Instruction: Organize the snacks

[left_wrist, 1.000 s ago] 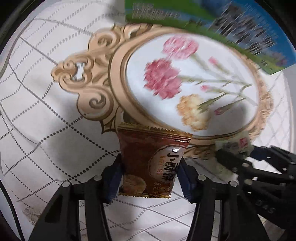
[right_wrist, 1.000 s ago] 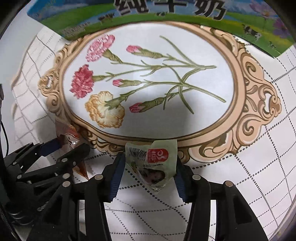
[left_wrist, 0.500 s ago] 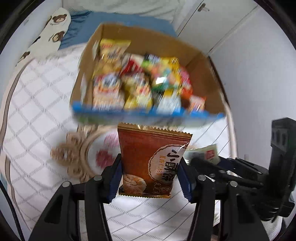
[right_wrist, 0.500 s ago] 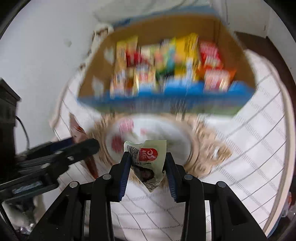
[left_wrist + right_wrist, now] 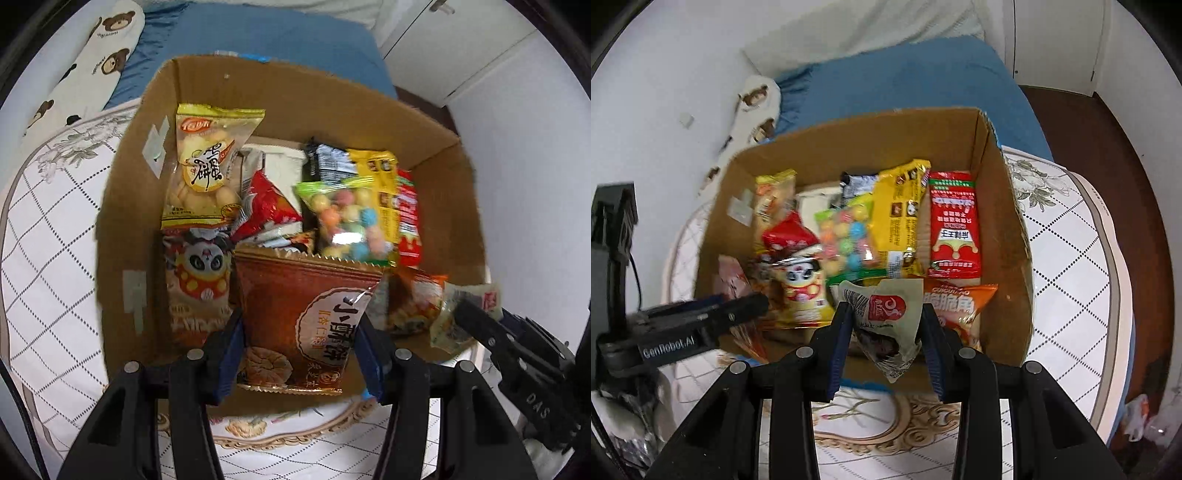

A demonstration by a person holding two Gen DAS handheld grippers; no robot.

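Bedroom setup, quilted white tablecloth (image 5: 48,266) with a cardboard box (image 5: 129,229) of snacks sitting on it. Left gripper (image 5: 299,350) is clamped on a brown biscuit packet (image 5: 306,314), held upright at the near wall, probably so it drops in standing like the rest. Right gripper (image 5: 886,339) pinches a pale green packet (image 5: 882,317) (crumpled, hanging point-down) over the front right corner, where I'd guess there's still room.

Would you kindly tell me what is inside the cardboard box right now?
The cardboard box holds loose snack packets: a red packet, a yellow packet, a bag of coloured candy balls and a panda-print packet. Whatever lies beneath them, and the box floor, is covered.
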